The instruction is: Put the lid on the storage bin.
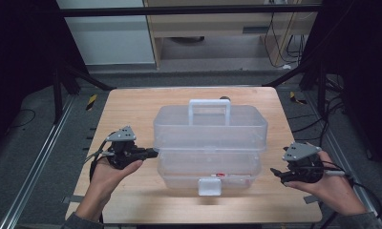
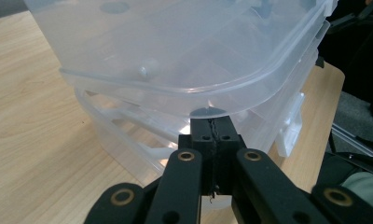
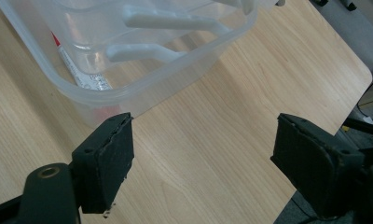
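High view, box: a clear plastic storage box [image 1: 210, 143] with a white handle [image 1: 209, 109] on top and a white latch [image 1: 209, 186] at the front sits mid-surface on the wooden surface [image 1: 132, 109], upper tray slid back a bit over the lower part.
High view, left gripper [image 1: 153, 153]: held in the person's left hand [image 1: 113, 172], tips right up against the box's left edge, about where the upper tray meets the lower part.
High view, right gripper [image 1: 276, 174]: in the right hand [image 1: 328, 183], off the box's right side, near but clear of it.
Left gripper view, jaws: pressed together, no gap. Tips sit just under the overhanging rim of the storage box [image 2: 184, 60]; can't tell if they actually touch it.
Left gripper view, rest: wooden surface [image 2: 31, 126] to the left, white latch [image 2: 289, 128] off to the right.
Right gripper view, jaws: wide apart, nothing between them but bare surface [image 3: 212, 140].
Right gripper view, box: corner of the box [image 3: 128, 88] is just beyond the left jaw, with a red and white label [image 3: 84, 77] showing through the wall.
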